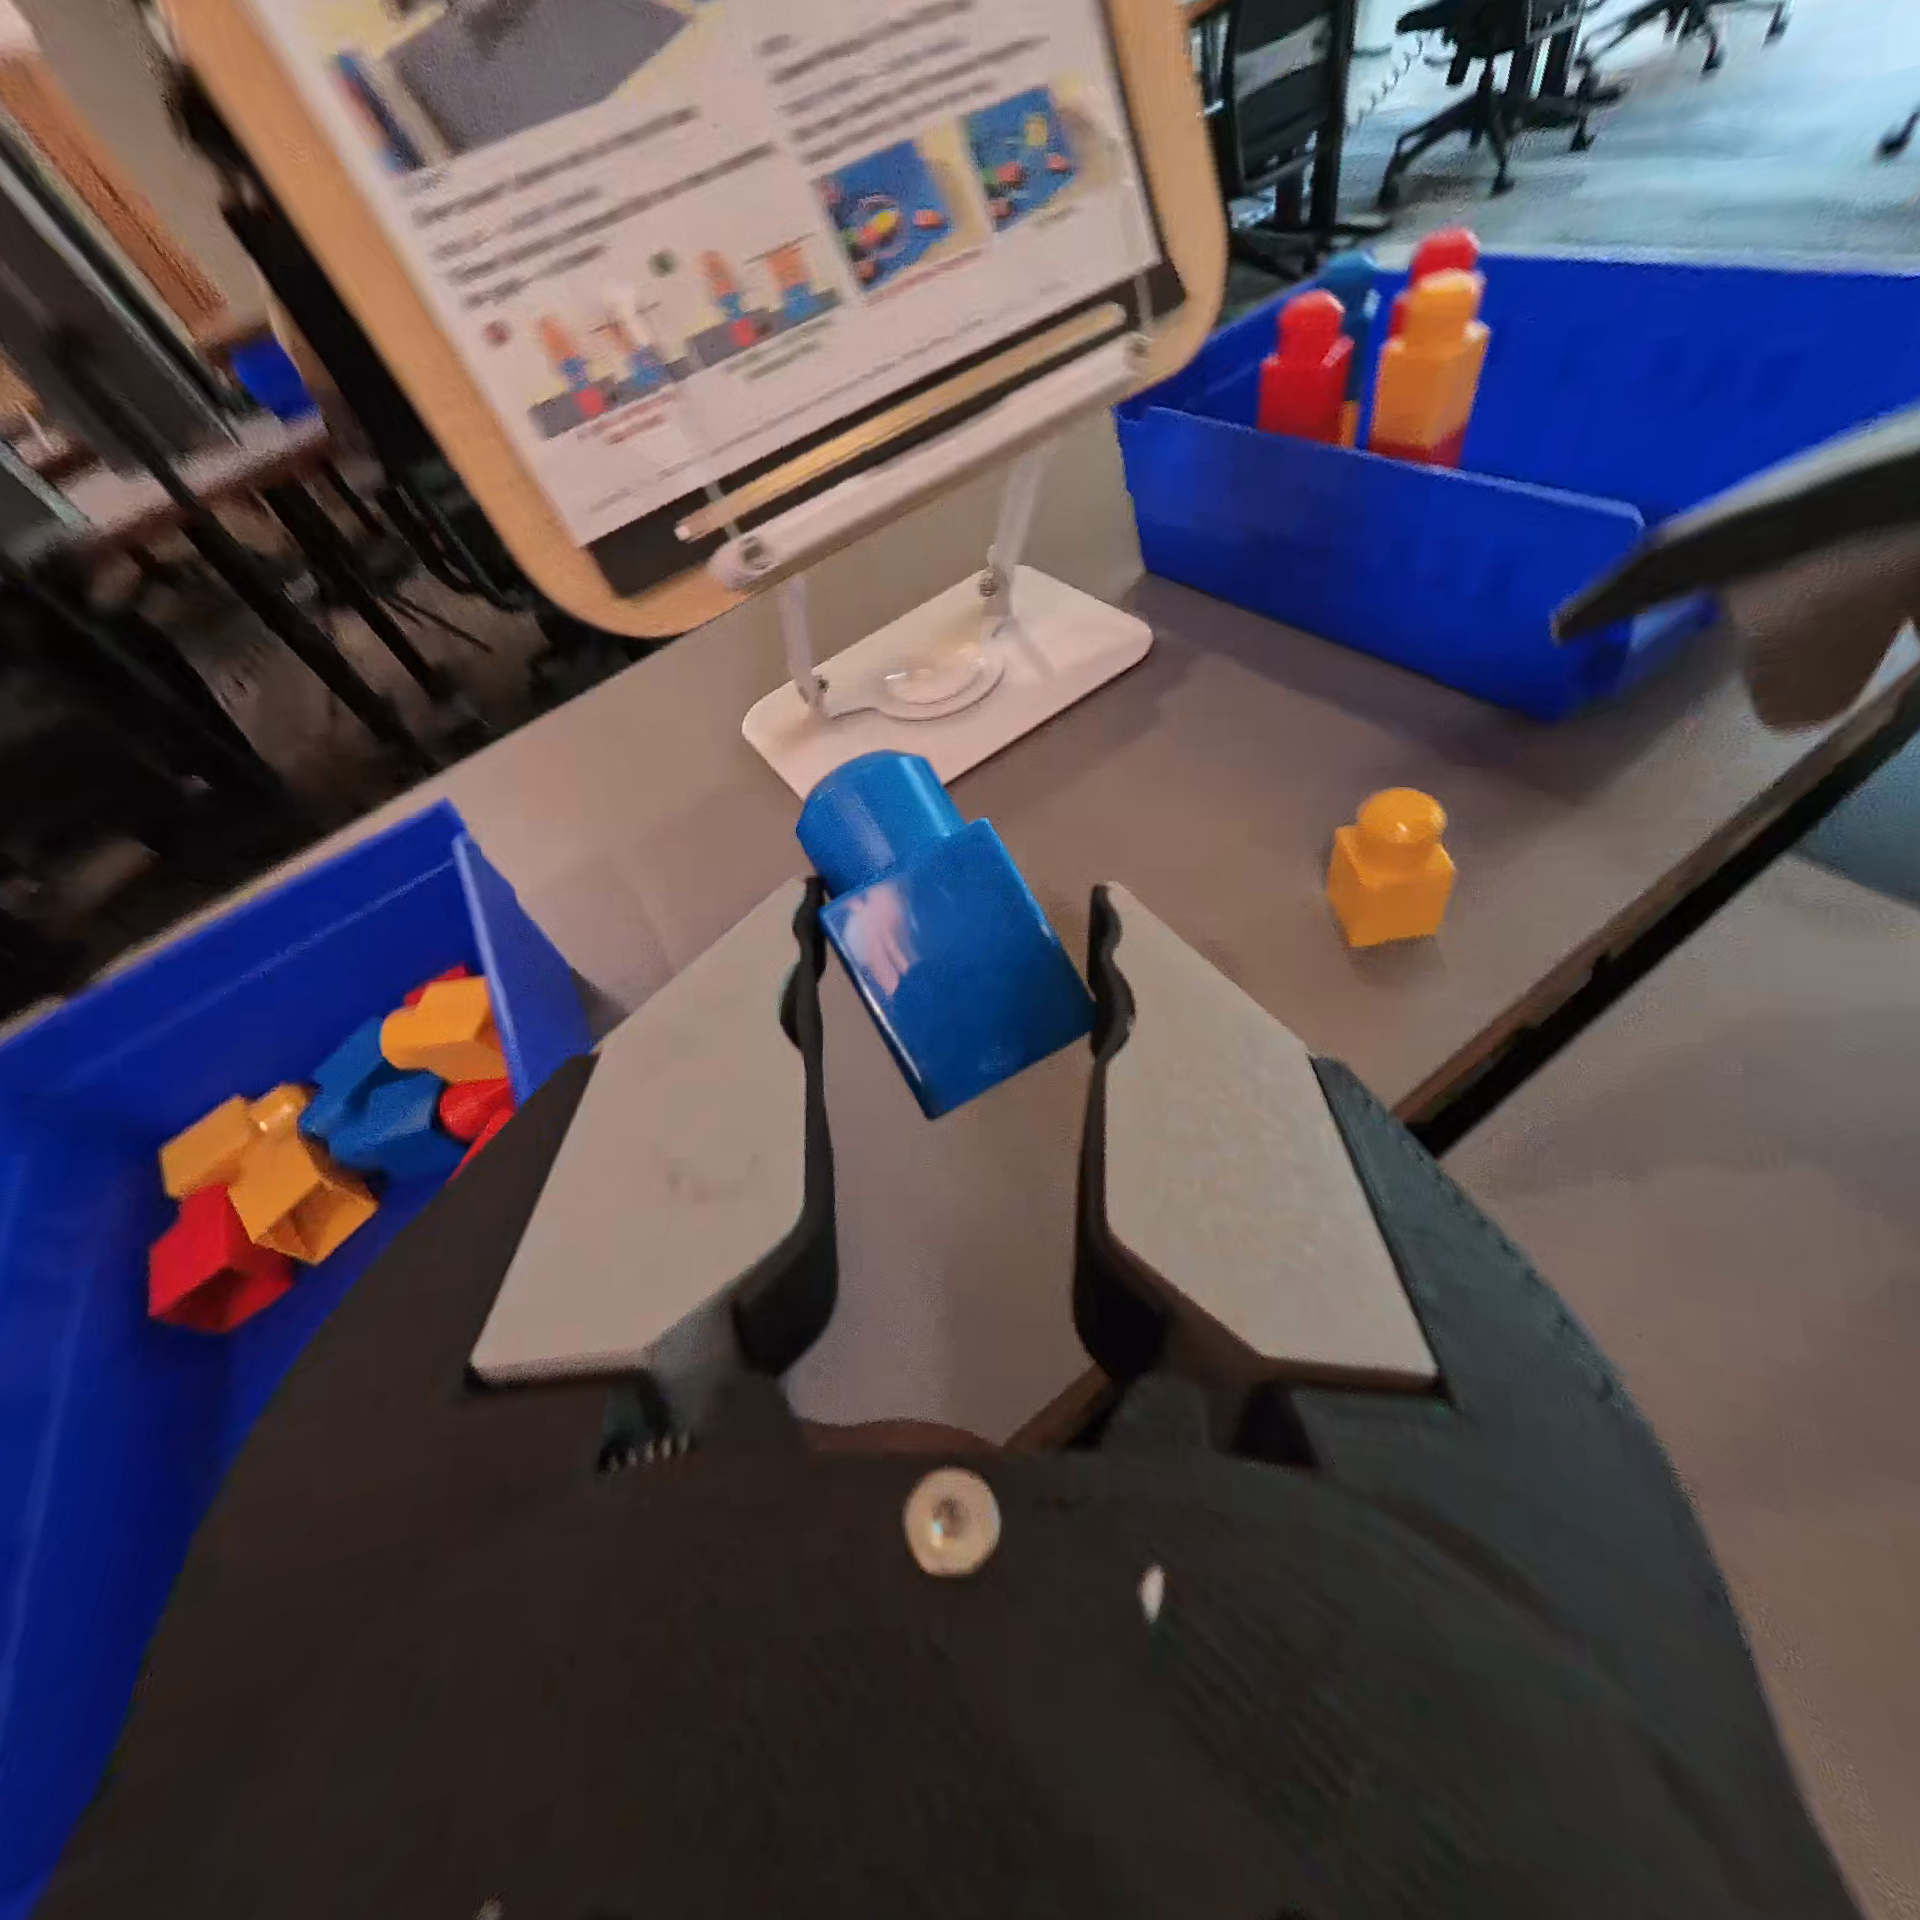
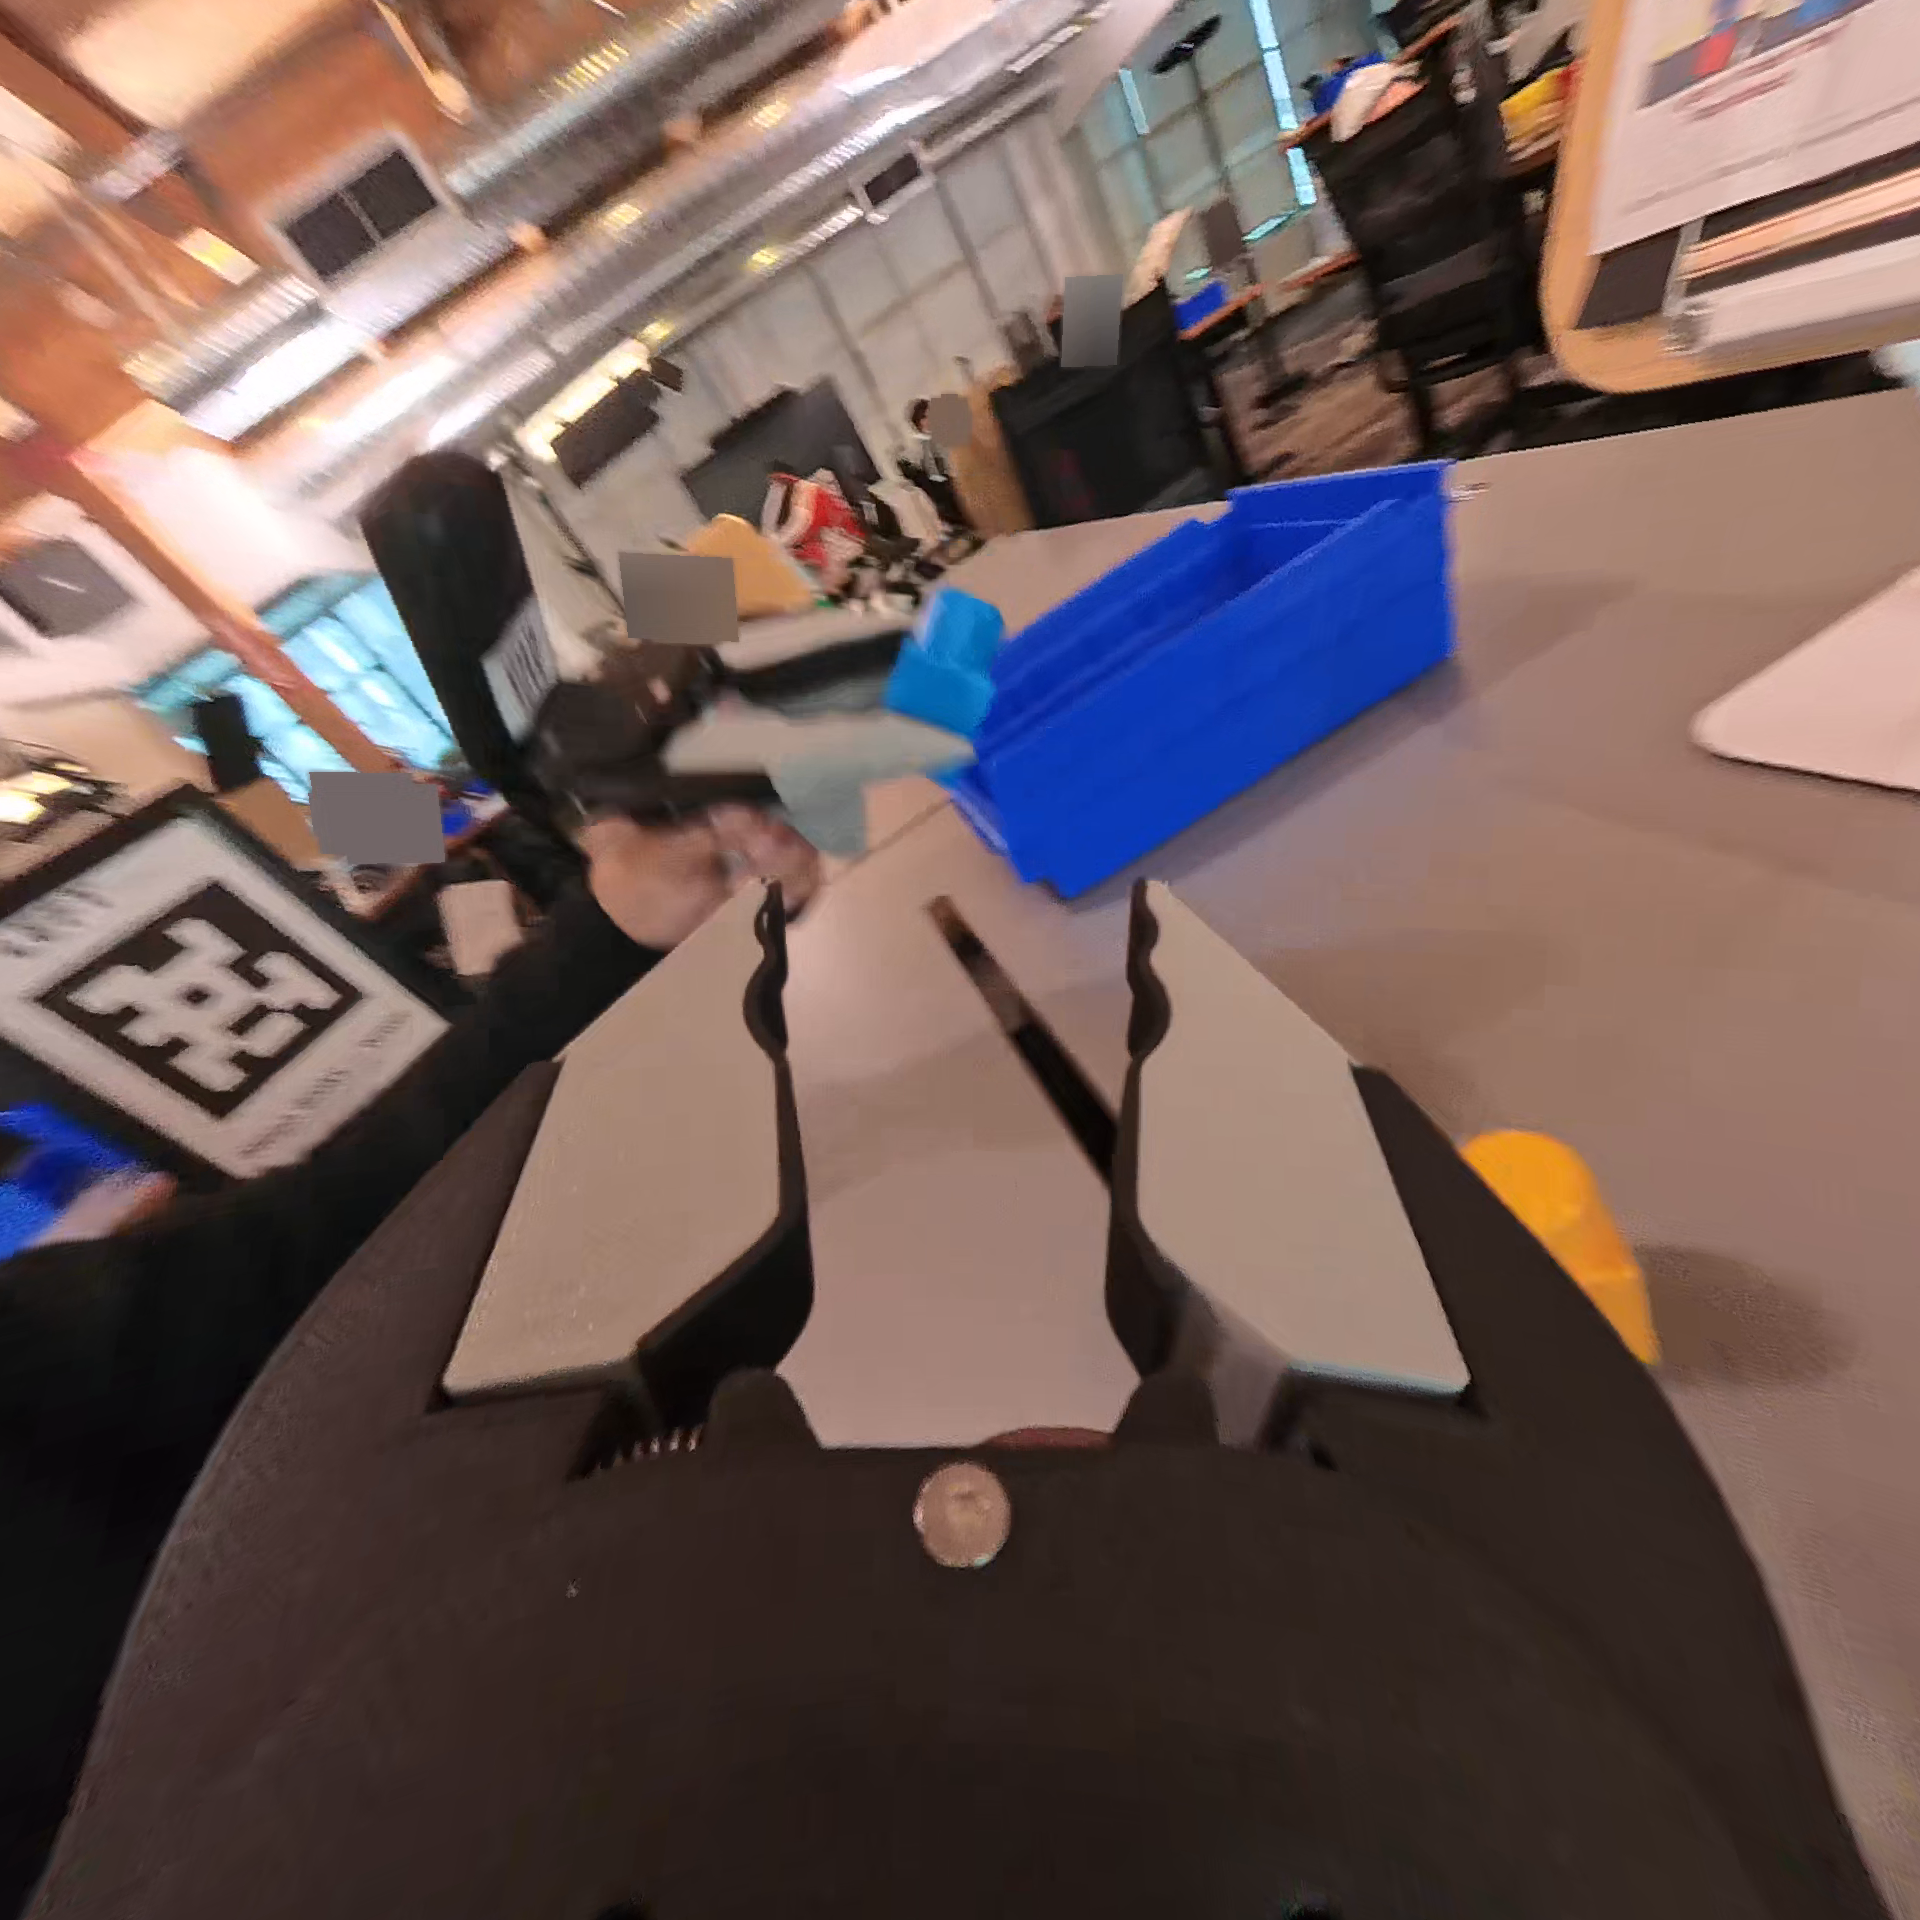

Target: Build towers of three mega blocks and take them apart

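Observation:
My left gripper (image 1: 951, 914) is shut on a blue mega block (image 1: 935, 935), held tilted above the grey table (image 1: 1195, 748) with its stud pointing up and away. It also shows in the right wrist view (image 2: 945, 665), held by the left gripper far off. A yellow block (image 1: 1387, 868) stands upright on the table to the right; in the right wrist view it (image 2: 1558, 1236) lies just right of my right gripper (image 2: 956, 914), which is open and empty above the table. My right gripper's finger edge (image 1: 1766, 530) shows at the far right.
A blue bin (image 1: 260, 1039) at the left holds several loose red, yellow and blue blocks. A second blue bin (image 1: 1403, 540) at the back right holds upright block towers (image 1: 1423, 364). An instruction board on a white stand (image 1: 935, 675) sits at the table's back. A table seam (image 2: 1018, 1029) runs ahead.

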Available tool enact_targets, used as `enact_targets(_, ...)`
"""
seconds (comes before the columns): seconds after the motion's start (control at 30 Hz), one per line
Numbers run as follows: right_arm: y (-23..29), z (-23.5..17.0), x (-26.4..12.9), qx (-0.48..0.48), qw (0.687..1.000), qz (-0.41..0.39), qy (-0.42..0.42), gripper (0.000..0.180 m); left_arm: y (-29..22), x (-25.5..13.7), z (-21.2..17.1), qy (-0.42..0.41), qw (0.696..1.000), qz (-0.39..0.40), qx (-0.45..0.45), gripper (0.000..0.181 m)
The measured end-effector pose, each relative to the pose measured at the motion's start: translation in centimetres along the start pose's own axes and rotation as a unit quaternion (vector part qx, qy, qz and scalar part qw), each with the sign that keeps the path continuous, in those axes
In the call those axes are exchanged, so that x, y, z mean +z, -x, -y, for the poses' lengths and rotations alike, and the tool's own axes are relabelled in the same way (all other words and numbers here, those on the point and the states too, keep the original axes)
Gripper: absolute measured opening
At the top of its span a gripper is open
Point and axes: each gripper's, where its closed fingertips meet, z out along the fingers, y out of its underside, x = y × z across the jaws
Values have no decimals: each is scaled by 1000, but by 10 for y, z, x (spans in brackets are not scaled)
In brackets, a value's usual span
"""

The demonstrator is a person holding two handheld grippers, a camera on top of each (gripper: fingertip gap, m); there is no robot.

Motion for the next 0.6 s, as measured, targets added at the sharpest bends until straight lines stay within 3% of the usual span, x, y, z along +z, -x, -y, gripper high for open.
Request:
enact_targets(0.03,7,2,-2,11,1000,15,-1,64,-20,1,-2,-5,999,10,38,50)
enact_targets(0.13,3,-8,-4,8,999,-12,29,68,-76,9,-4,-29,994,14,106,49)
enact_targets(0.17,-3,-14,-4,6,998,-29,46,71,-94,11,-4,-39,993,-1,107,35)
enact_targets(0.27,-9,-33,0,16,995,-32,90,79,-129,19,-5,-49,994,-30,92,35)
enact_targets(0.47,-27,-62,12,63,990,-15,128,78,-144,42,-13,-38,995,-57,74,35)
enact_targets(0.6,-24,-68,11,77,986,15,149,66,-157,39,-7,-59,988,-64,131,35)
